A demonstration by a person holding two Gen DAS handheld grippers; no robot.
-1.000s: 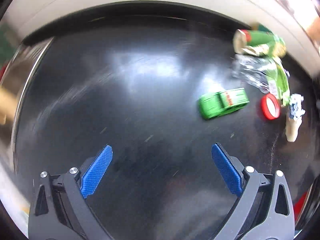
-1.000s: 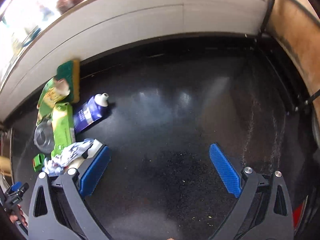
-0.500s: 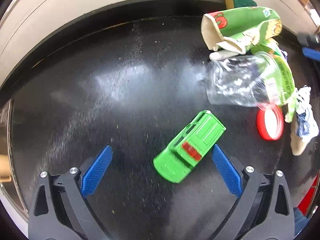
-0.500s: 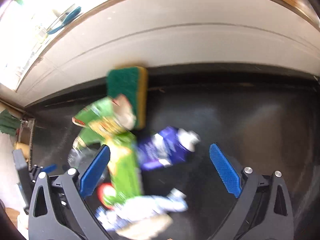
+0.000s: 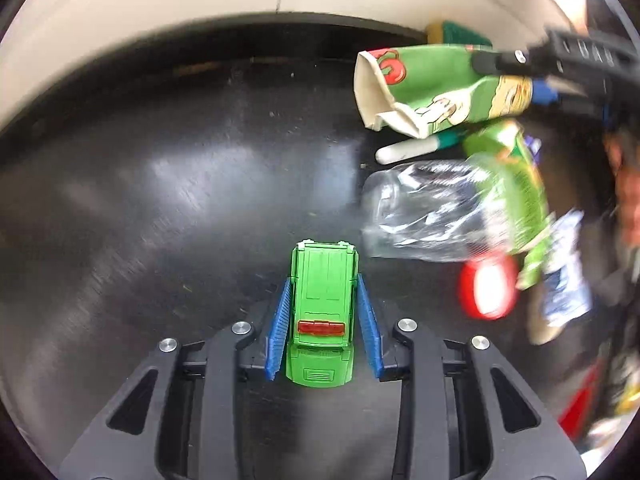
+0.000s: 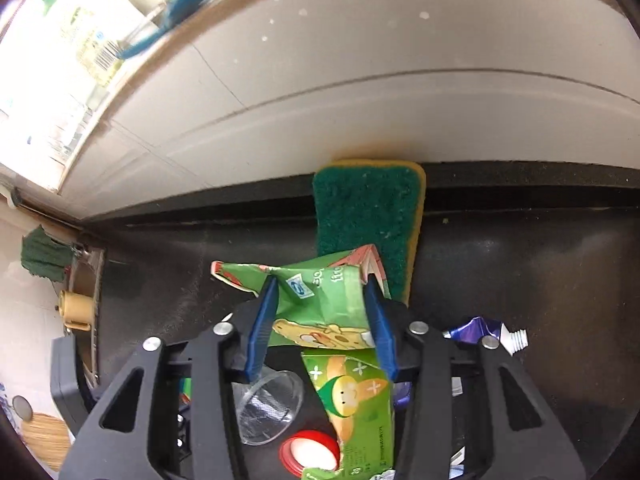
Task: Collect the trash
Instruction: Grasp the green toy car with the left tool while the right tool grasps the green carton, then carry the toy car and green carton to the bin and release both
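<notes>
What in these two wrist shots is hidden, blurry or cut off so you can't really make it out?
- Left wrist view: red lid and the crumpled wrapper beside it are motion-blurred; print unreadable.
- Left wrist view: right gripper runs off the right edge; its fingers are blurred.
- Right wrist view: purple tube is mostly hidden behind the gripper body.
- Right wrist view: clear jar is partly covered by the gripper frame.
- Right wrist view: sponge, lower end hidden by the green carton.
</notes>
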